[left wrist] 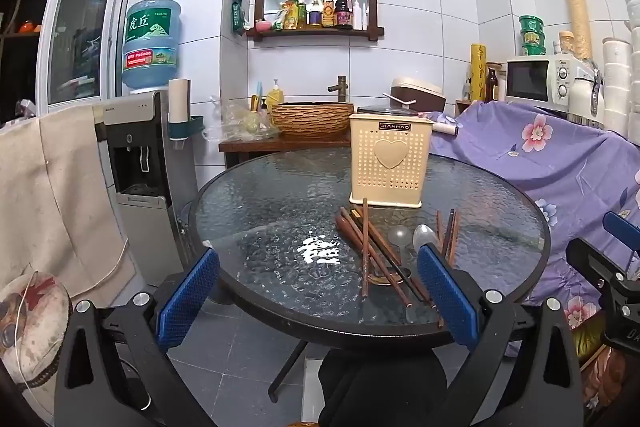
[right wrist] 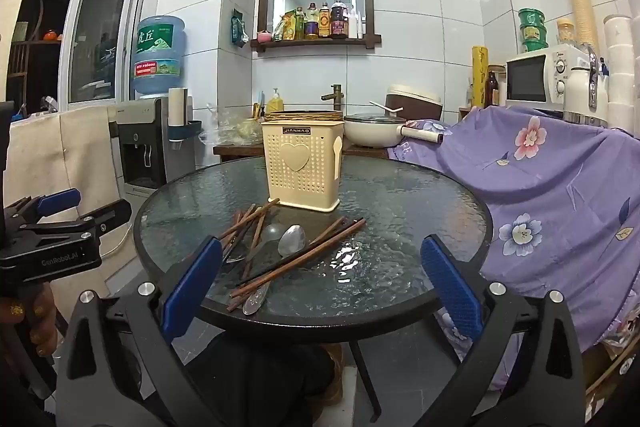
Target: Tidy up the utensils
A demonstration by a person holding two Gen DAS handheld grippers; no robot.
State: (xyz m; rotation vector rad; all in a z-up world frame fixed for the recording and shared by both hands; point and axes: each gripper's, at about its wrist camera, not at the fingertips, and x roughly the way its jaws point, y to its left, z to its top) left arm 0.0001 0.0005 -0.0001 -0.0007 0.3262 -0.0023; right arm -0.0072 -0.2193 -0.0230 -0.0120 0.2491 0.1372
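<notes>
A: Where are the utensils (left wrist: pixel 384 251) lying?
B: Piled on the table (left wrist: pixel 260 187), near of the holder (left wrist: pixel 390 163).
A: And your grippers?
B: You're holding the left gripper (left wrist: pixel 318 291) and right gripper (right wrist: pixel 322 283) spread wide, gripping nothing.

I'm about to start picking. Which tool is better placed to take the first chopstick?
Probably left: the chopsticks lie just ahead of the left tool, near its right finger. They sit left of the open right tool.
</notes>
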